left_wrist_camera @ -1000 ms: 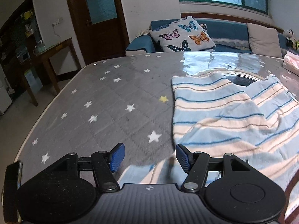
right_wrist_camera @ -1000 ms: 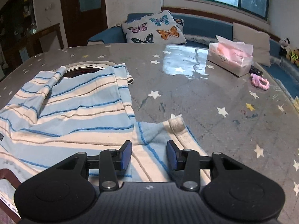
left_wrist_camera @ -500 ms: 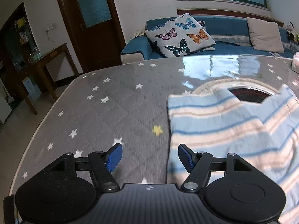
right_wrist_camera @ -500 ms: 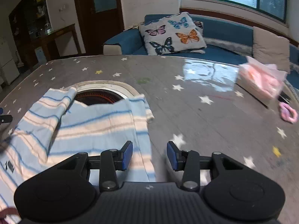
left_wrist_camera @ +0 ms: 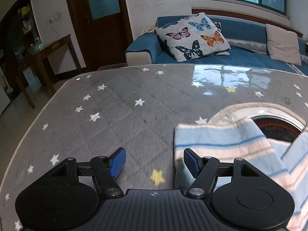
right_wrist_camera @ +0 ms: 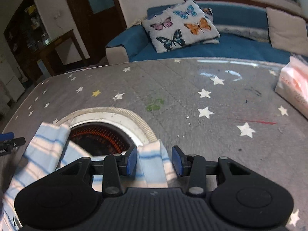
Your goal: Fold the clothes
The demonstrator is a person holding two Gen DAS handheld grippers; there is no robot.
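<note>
A grey table (left_wrist_camera: 119,115) with a glossy star-printed cover fills both views, with a blue sofa (left_wrist_camera: 240,57) beyond its far edge carrying a butterfly cushion (left_wrist_camera: 194,36). A round rimmed opening (right_wrist_camera: 107,115) in the tabletop shows an orange-glowing heater inside. A blue-and-white striped garment (left_wrist_camera: 227,144) lies on the near part of the table, draped over the near rim of that opening. A pink tissue pack (right_wrist_camera: 294,84) sits at the far right. The left gripper (left_wrist_camera: 154,161) is open over bare tablecloth, its right pad at the garment's left edge. The right gripper (right_wrist_camera: 154,160) has a narrower gap, with a strip of the garment between its jaws; whether the pads press it is unclear.
</note>
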